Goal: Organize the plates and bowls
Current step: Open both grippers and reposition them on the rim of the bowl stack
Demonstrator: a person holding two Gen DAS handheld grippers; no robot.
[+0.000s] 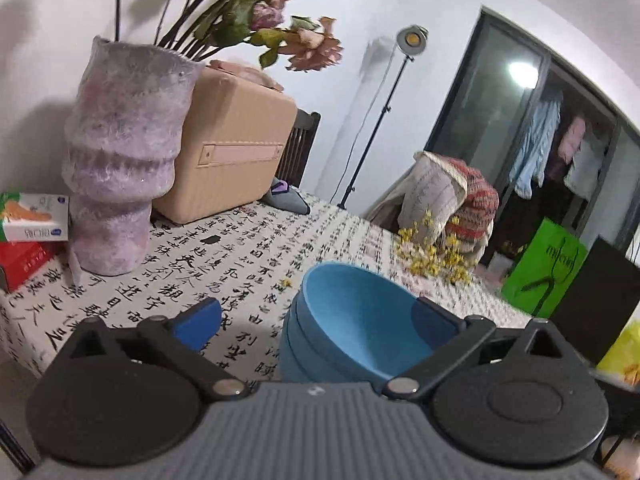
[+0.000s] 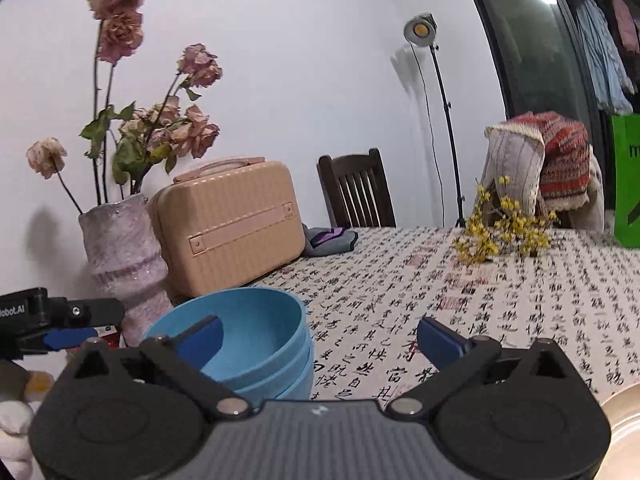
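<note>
A stack of nested blue bowls point(image 1: 352, 332) stands on the calligraphy-print tablecloth point(image 1: 240, 264). My left gripper point(image 1: 316, 326) is open wide. Its right pad point(image 1: 434, 326) shows in front of the top bowl's rim and its left pad is off to the side over the cloth. In the right wrist view the same bowls point(image 2: 256, 332) sit low and left. My right gripper point(image 2: 320, 340) is open too, its left pad point(image 2: 200, 340) in front of the bowl and its right pad over bare cloth. One blue pad point(image 2: 68, 338) of the left gripper shows at the left edge. A cream plate's rim point(image 2: 624, 420) peeks in at bottom right.
A tall purple vase point(image 1: 120, 160) of dried roses and a beige case point(image 1: 232, 148) stand at the back left, with boxes point(image 1: 32, 232) beside them. A yellow flower sprig point(image 2: 504, 224) lies farther along the table. A chair point(image 2: 356, 192), a lamp stand and a green bag point(image 1: 544, 268) are beyond.
</note>
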